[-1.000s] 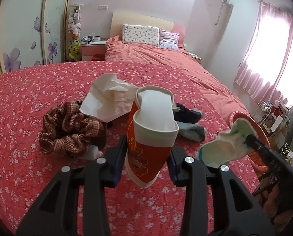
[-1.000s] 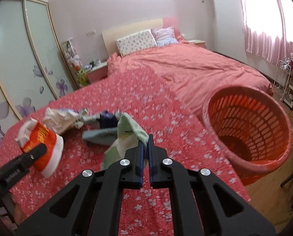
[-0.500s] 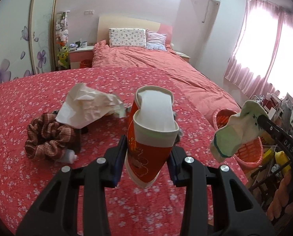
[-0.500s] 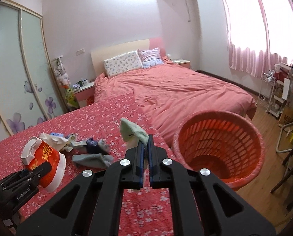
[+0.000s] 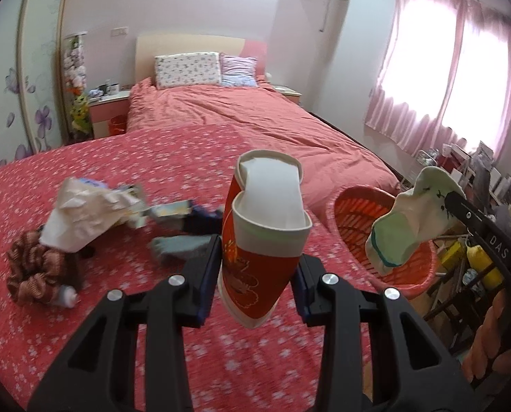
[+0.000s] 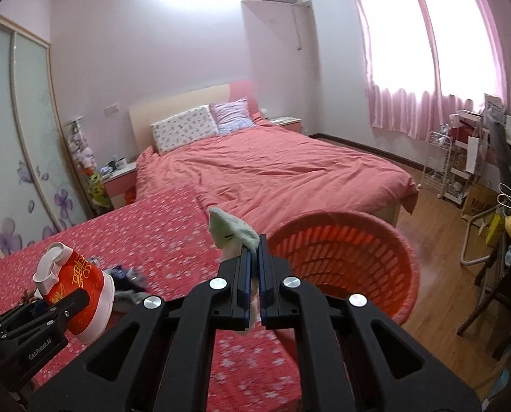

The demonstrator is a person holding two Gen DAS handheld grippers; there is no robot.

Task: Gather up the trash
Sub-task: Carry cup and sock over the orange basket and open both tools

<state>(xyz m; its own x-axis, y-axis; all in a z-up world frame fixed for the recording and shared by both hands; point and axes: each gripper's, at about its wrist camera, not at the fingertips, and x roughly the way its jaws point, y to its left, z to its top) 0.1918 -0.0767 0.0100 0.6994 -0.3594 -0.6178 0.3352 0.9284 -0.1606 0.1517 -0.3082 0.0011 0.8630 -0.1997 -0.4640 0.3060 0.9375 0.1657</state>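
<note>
1. The bed [image 5: 255,127], with its plain pink quilt and two pillows at the headboard, fills the far half of the room in front of you.
2. Nearer to you lies a red flowered cover [image 5: 101,178]; the loose things sit on it. What is under it you cannot tell.
3. The orange basket [image 6: 344,261] stands on the wooden floor at the right edge of that cover, its mouth open and facing up.
4. A brown checked cloth [image 5: 35,271] lies bunched at the left of the cover, with a small white bottle just beside it.
5. Crumpled white paper [image 5: 80,219] rests against the cloth, partly over it.
6. Dark and grey socks [image 5: 183,240] lie in a small heap right of the paper, blurred in both views.
7. Your left tongs [image 5: 258,271] are clenched on a red and white paper cup [image 5: 262,240]; the pads press its sides, the rim is squashed to an oval, and the cup tilts with its mouth away from you, clear of the cover.
8. Your right tongs [image 6: 252,274] are shut tight on a pale green and white sock [image 6: 233,233]. From the left camera the sock hangs from the tips in front of the basket, over its near rim; whether it is directly above the opening you cannot tell.
</note>
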